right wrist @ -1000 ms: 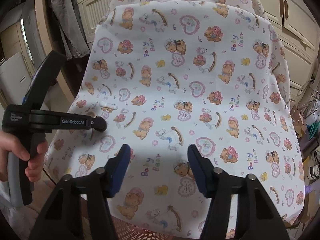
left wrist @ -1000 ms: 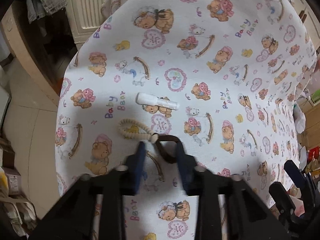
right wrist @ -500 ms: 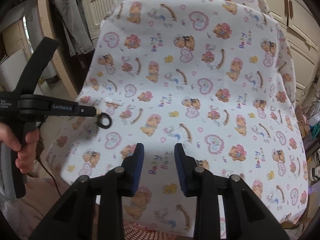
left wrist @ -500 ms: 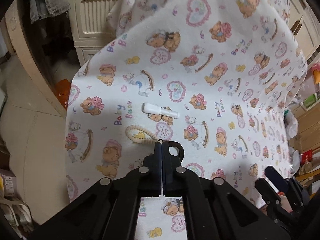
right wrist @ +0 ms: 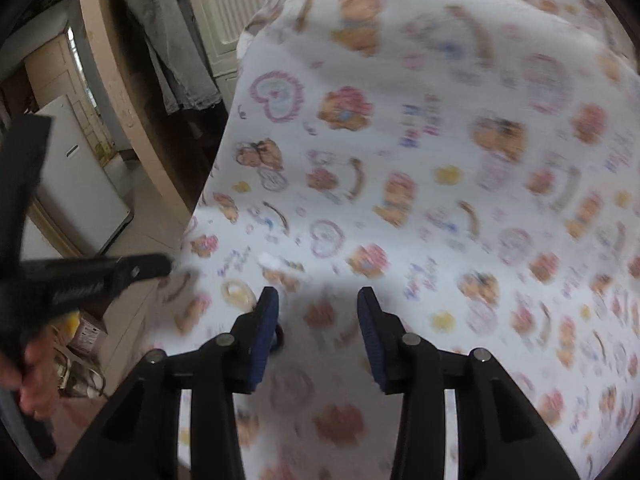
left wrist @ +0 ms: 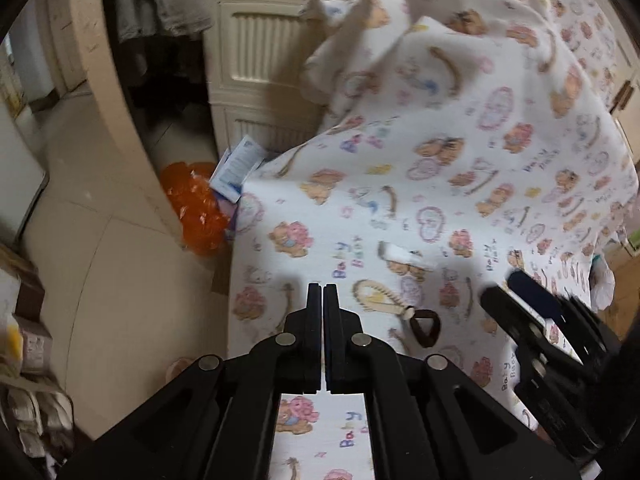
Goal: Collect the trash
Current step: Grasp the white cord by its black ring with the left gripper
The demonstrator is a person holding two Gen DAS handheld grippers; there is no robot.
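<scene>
A dark brown hair tie lies on the bear-print cloth, joined to a cream beaded loop. A small white tube lies just beyond them. My left gripper is shut and empty, to the left of the hair tie near the cloth's left edge. My right gripper is open above the cloth; the hair tie peeks out behind its left finger. The cream loop and white tube show blurred ahead of it. The right gripper also appears at the right of the left wrist view.
An orange plastic bag and a blue-white packet lie on the tiled floor left of the cloth. Cream cabinet doors and hanging grey clothes stand behind. The left gripper's body crosses the right wrist view's left side.
My left gripper stayed shut and swung left, leaving the hair tie on the cloth. My right gripper opened wider and moved toward the hair tie and loop.
</scene>
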